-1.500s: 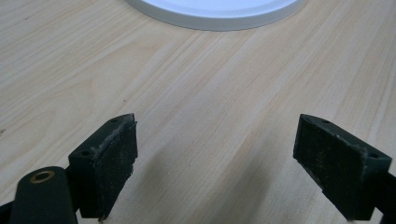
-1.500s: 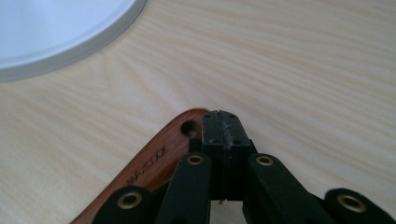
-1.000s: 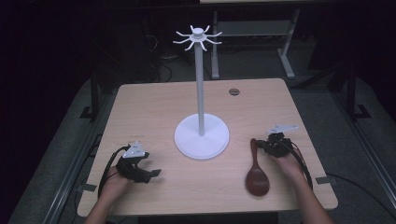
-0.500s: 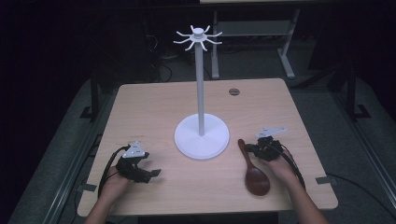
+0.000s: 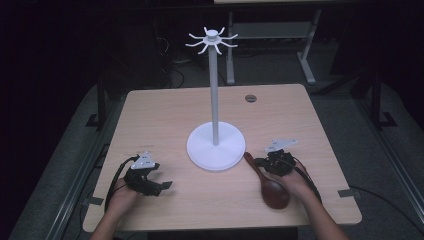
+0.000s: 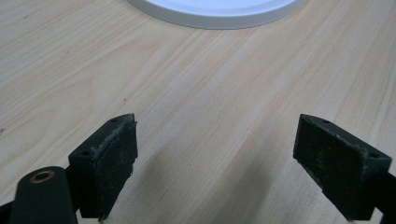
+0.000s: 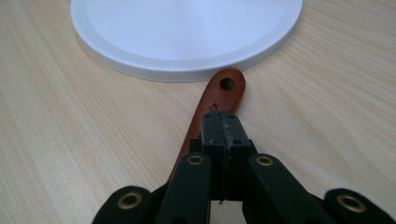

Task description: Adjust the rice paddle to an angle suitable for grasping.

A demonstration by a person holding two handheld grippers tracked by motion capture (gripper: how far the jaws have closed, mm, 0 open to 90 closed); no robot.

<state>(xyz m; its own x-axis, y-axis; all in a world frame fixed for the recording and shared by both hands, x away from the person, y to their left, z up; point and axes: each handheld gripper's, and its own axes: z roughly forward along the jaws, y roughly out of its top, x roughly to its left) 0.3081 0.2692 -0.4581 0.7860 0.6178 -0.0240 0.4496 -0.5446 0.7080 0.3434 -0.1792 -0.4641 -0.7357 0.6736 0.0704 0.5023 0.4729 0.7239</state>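
The right tool is clamped on the wooden spoon handle beside the white stand. The left tool sits spread wide over bare tabletop.

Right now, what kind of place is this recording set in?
Probably a lab or workshop data-collection station, not a home: a lone wooden table in a dark room, bare metal desk legs behind it, and cables on the grey floor.

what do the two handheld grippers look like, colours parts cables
Both are black. The left gripper and right gripper each carry a pale grey three-cornered plate on top and trail a black cable back along the forearm. The fingers are blocky black pads with scuffed, dusty faces, on black links with brass-coloured rivets. The forearms look bare.
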